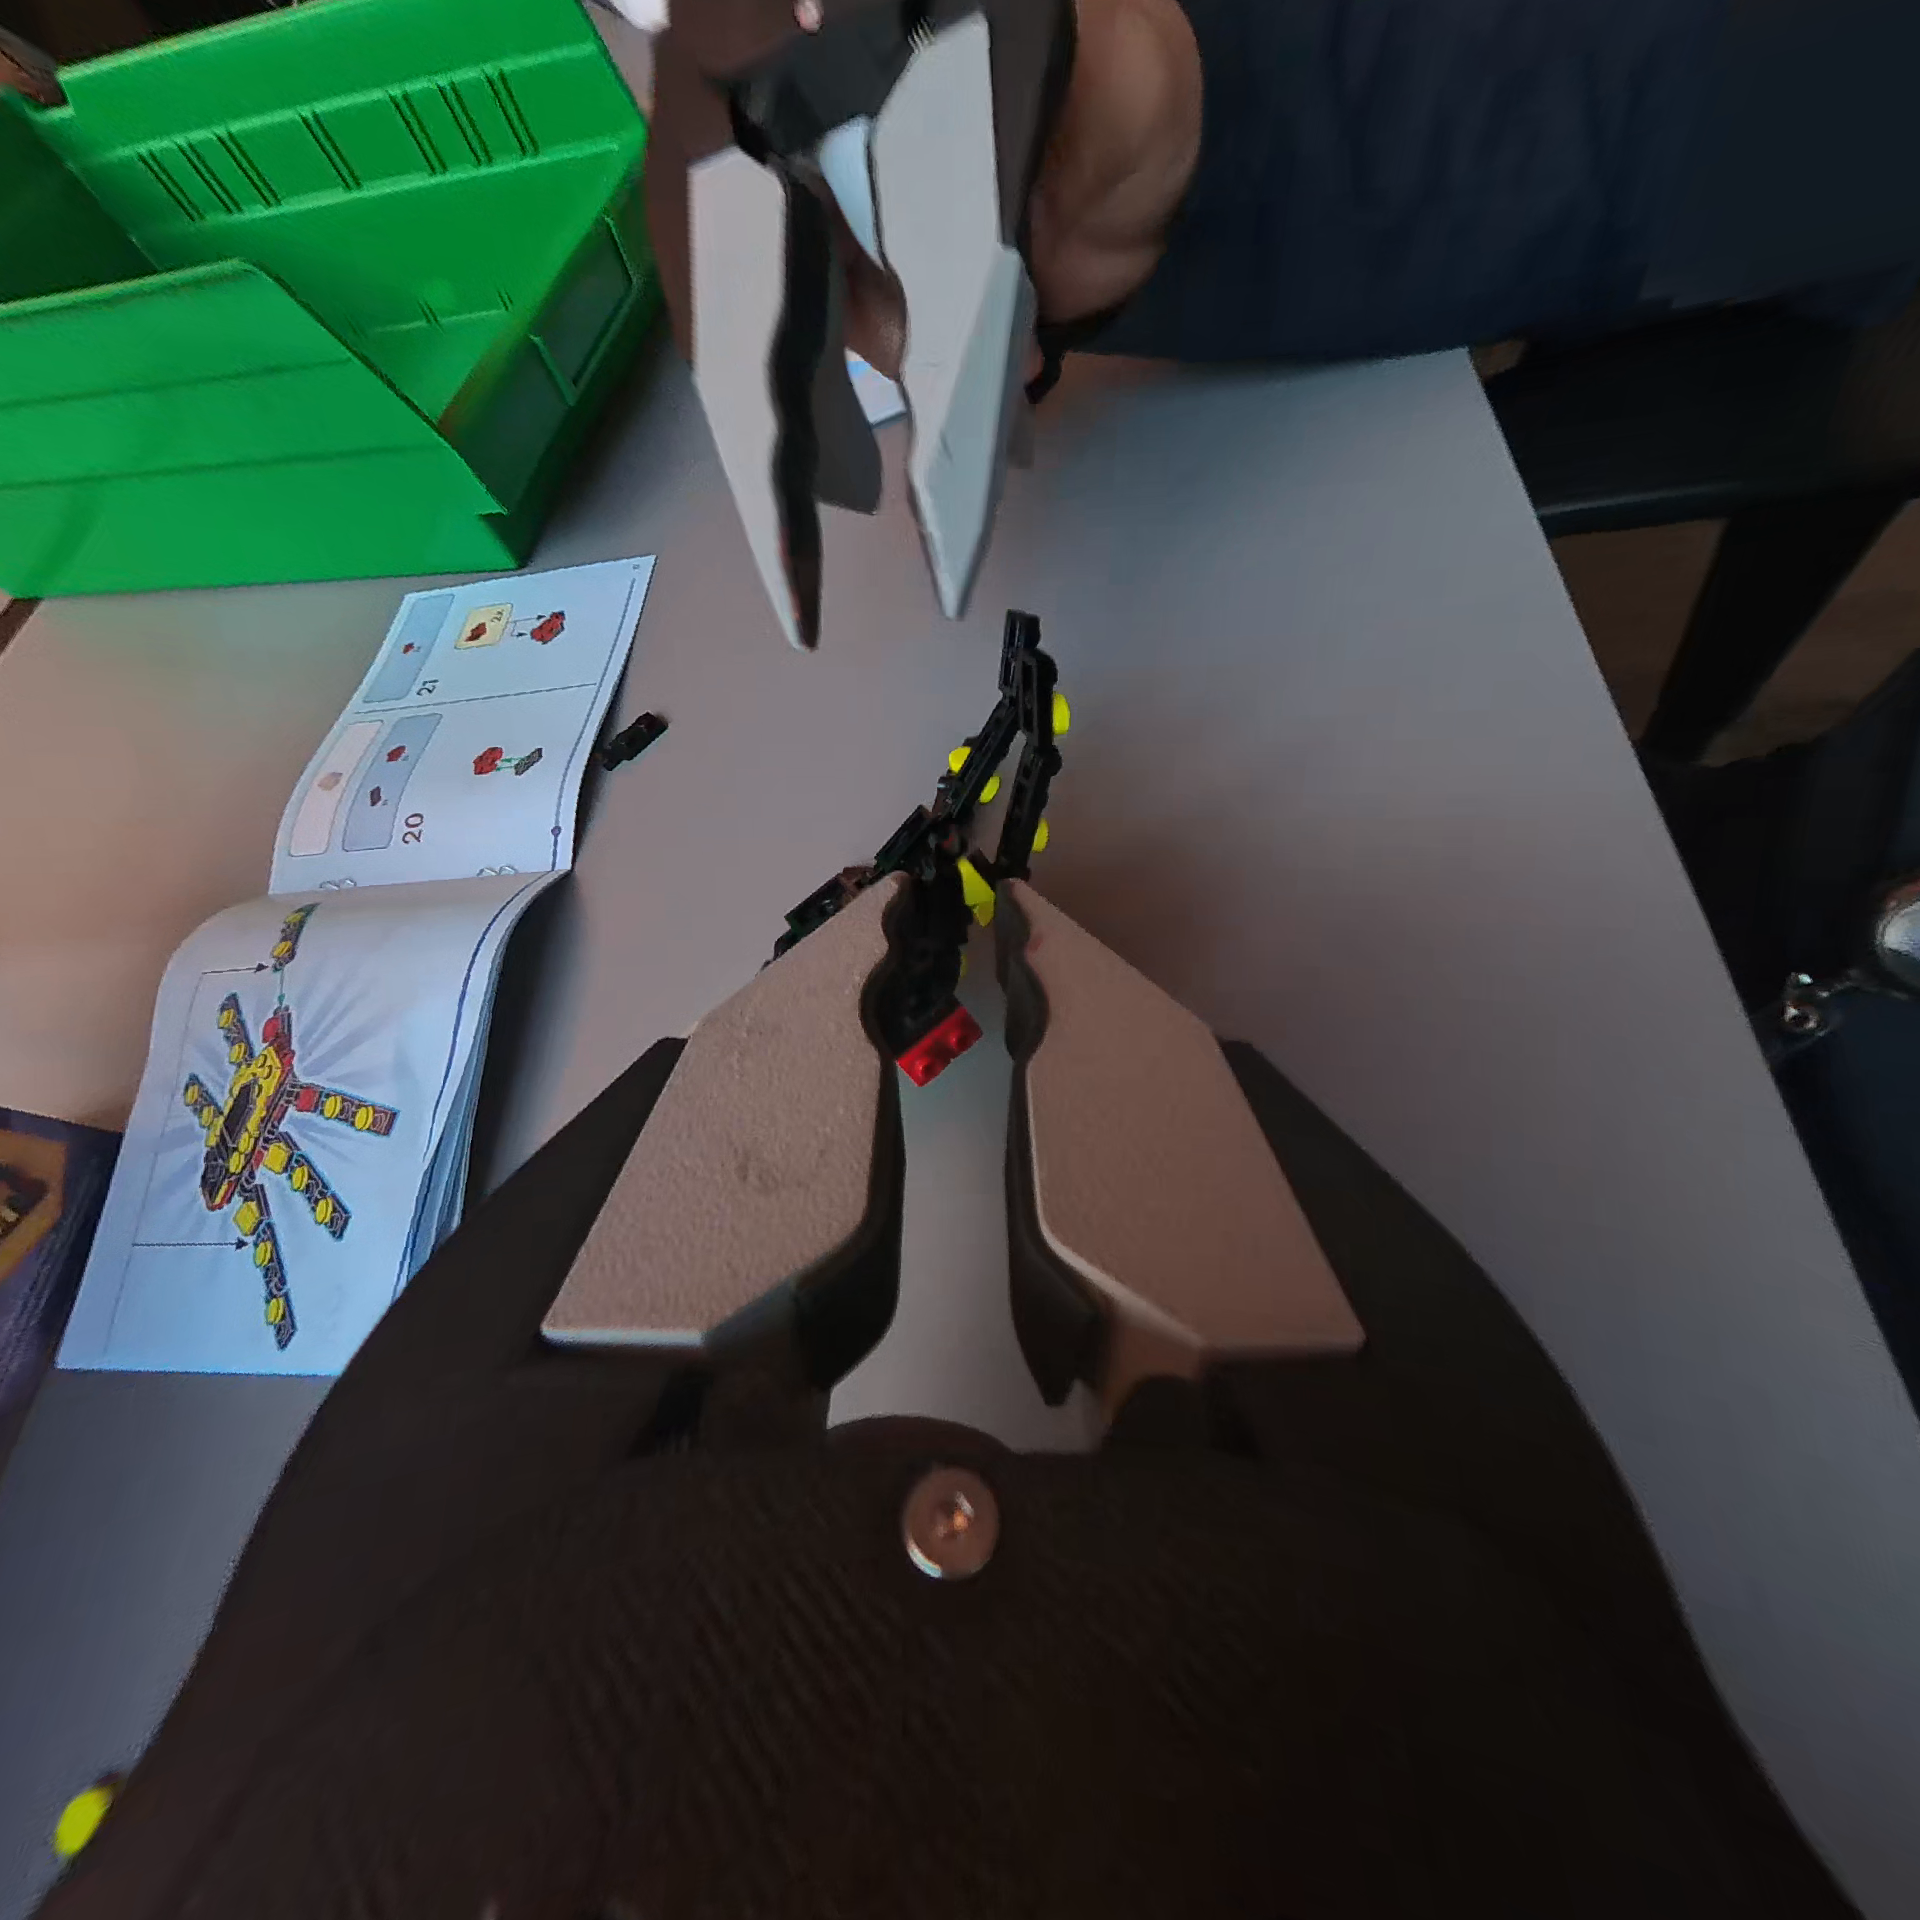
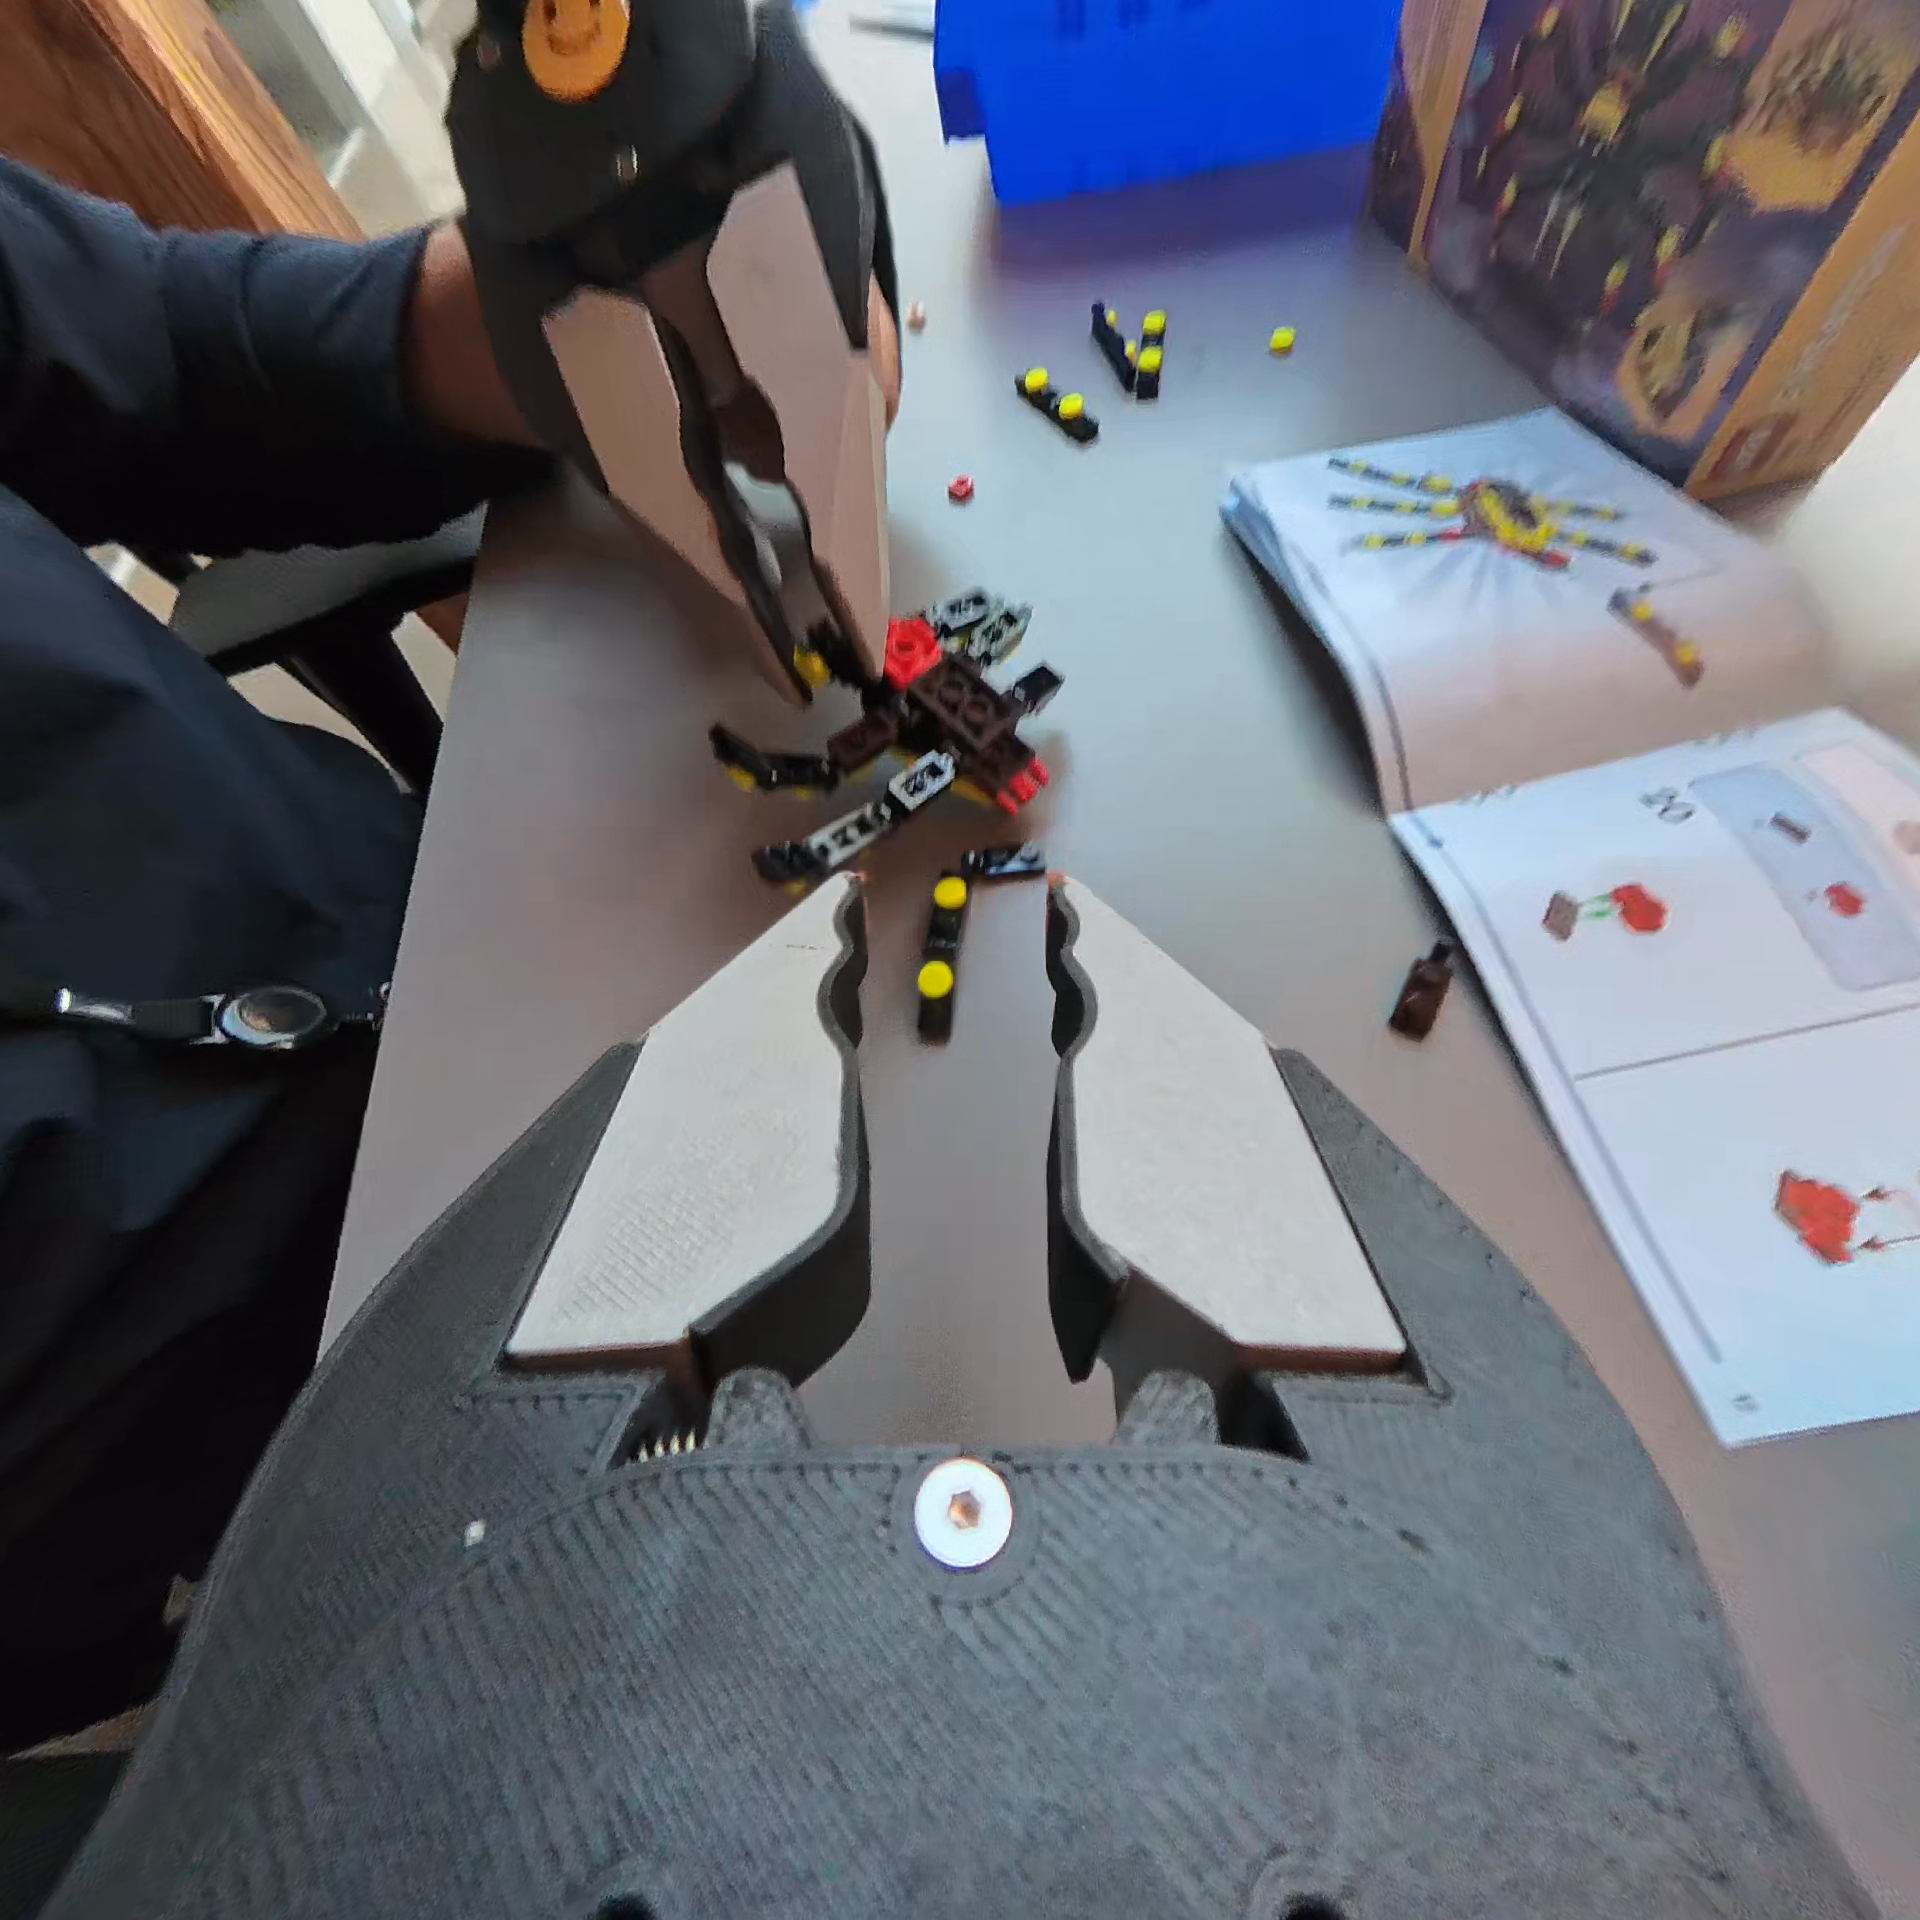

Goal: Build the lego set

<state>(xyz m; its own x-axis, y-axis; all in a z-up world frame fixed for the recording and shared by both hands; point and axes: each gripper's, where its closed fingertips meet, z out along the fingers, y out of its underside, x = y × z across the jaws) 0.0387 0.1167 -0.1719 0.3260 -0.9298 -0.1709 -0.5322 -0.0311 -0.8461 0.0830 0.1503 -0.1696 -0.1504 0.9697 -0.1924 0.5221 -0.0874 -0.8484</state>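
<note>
My left gripper (image 1: 956,894) is shut on a black spider-shaped lego model (image 1: 940,966) with yellow studs and a red brick, holding it at the table (image 1: 1299,727). One studded leg (image 1: 1023,707) sticks out toward my right gripper (image 1: 878,623), which hangs open just beyond it. In the right wrist view my right gripper (image 2: 954,883) is open, with a black leg strip with yellow studs (image 2: 940,956) between its fingers, not gripped. Whether that strip is joined to the model (image 2: 956,717) I cannot tell. The left gripper (image 2: 831,675) pinches the model's far side.
An open instruction booklet (image 1: 312,1091) (image 2: 1558,623) lies beside the model. A green bin (image 1: 260,312), a blue bin (image 2: 1164,94) and the set's box (image 2: 1662,208) stand at the edges. Loose studded strips (image 2: 1055,400), a red piece (image 2: 961,488) and a brown piece (image 2: 1423,992) lie about.
</note>
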